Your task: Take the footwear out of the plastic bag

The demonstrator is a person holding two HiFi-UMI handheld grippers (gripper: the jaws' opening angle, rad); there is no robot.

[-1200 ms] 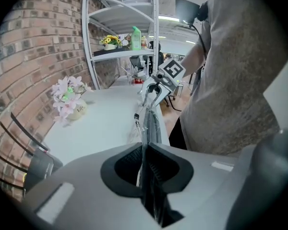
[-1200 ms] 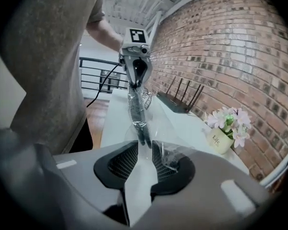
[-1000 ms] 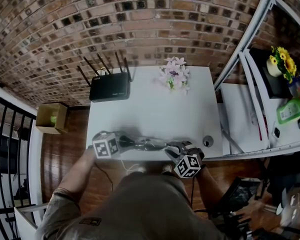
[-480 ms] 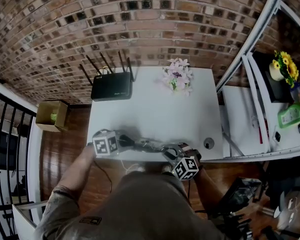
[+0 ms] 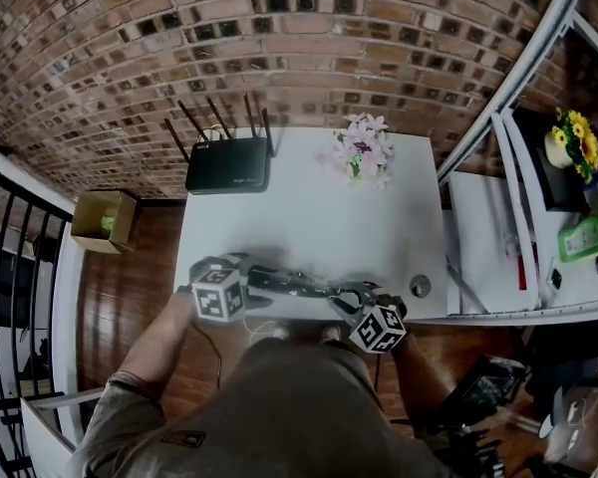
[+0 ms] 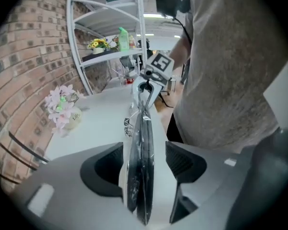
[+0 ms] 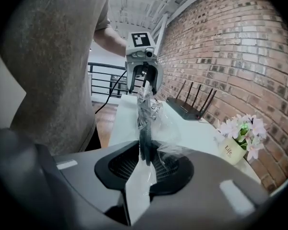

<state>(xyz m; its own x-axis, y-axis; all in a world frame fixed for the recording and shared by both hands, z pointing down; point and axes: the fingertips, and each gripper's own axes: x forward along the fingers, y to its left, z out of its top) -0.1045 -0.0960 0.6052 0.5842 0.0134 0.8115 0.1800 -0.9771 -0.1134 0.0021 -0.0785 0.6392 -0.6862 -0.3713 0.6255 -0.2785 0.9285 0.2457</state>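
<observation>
The left gripper (image 6: 145,164) has just opened its jaws wide, so the footwear (image 6: 140,143) in its plastic bag (image 7: 167,127) is now loose between them. The right gripper (image 7: 145,159) has been closing tighter on the plastic bag's right end.

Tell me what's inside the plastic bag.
Dark, flat footwear shows through the clear plastic bag, apparently two pieces pressed together. Their shape and type are hidden by crumpled plastic.
</observation>
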